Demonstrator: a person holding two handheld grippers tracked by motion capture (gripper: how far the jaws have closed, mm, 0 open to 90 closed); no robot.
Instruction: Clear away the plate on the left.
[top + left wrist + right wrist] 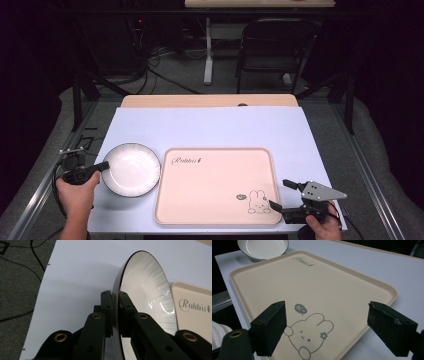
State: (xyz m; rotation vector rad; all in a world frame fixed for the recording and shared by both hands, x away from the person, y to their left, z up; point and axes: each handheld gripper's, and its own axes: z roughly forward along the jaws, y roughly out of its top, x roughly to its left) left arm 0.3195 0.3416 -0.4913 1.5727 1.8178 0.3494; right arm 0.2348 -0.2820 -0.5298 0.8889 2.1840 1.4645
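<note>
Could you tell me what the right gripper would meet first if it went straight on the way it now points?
Probably the beige tray: the right gripper, jaws open, points low across it toward the plate.

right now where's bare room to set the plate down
The tray is bare apart from its printed rabbit. The far mat beyond the tray and plate is free too. It is tight only where the plate's rim nearly meets the tray's left edge.

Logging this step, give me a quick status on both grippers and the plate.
Left gripper shut on plate rim, left of the tray. Right gripper open, empty, over tray's near right corner. Nothing on the tray.
</note>
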